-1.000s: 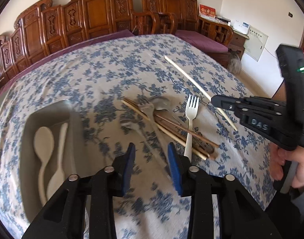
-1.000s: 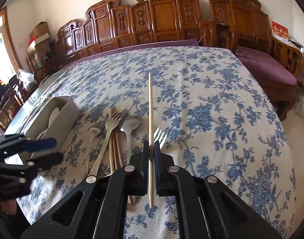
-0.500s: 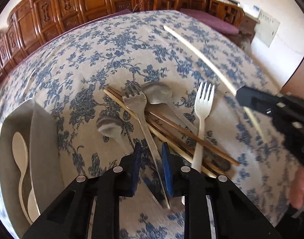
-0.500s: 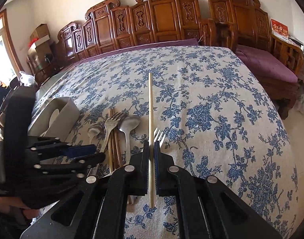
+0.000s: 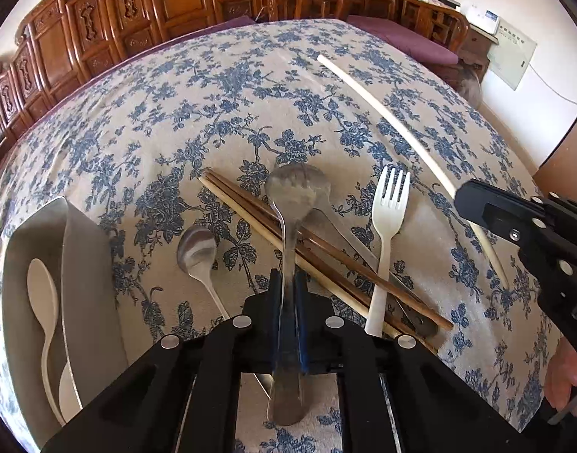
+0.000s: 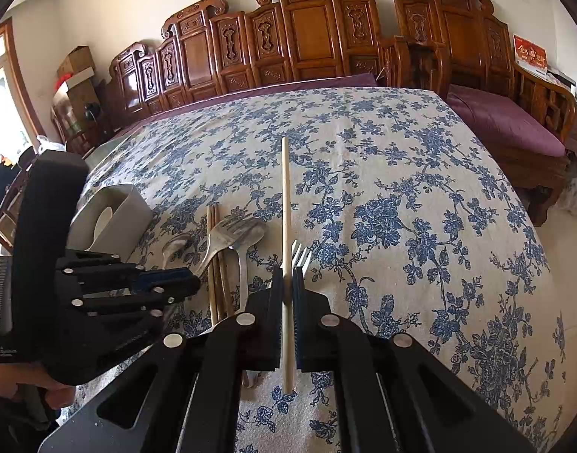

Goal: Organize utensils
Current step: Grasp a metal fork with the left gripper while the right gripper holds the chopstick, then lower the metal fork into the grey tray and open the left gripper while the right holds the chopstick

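- My left tool (image 5: 287,283) is clamped on the handle of a metal fork (image 5: 288,226), its long axis running straight away from me, tines at the far end.
- My right tool (image 6: 287,283) pinches a pale chopstick (image 6: 286,226), which points away over the flowered surface (image 6: 401,188).
- Under the fork lie brown chopsticks (image 5: 326,260) crossing diagonally, a large spoon (image 5: 318,219), a small spoon (image 5: 198,253) and a white plastic fork (image 5: 386,234).
- A grey tray (image 5: 84,264) with white spoons (image 5: 43,302) sits left.

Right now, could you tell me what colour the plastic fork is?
The plastic fork is white, seen best in the left wrist view.
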Available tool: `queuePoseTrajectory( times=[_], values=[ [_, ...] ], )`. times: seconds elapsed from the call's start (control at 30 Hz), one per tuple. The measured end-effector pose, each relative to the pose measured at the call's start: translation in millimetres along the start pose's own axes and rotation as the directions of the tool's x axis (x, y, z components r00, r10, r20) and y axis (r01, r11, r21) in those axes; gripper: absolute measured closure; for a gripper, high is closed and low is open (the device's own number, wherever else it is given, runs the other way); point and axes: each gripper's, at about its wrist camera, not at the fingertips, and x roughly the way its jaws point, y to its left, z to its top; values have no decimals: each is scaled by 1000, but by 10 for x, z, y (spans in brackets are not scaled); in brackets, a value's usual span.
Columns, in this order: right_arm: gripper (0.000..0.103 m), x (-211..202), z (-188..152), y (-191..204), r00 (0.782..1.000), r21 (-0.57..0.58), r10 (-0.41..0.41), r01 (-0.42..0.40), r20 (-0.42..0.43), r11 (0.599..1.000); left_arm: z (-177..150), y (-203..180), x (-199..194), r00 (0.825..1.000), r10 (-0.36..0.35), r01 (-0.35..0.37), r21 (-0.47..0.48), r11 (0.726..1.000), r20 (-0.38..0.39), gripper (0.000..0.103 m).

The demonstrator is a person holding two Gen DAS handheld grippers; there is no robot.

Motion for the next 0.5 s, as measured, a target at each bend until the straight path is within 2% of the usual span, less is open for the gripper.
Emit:
queuePoseTrajectory(
  times=[0.5],
  values=[
    [97, -42, 25, 178, 1000, -25, 5, -5, 13, 1000, 15, 181, -529, 992, -10, 12, -9, 1000, 123, 97]
  ],
)
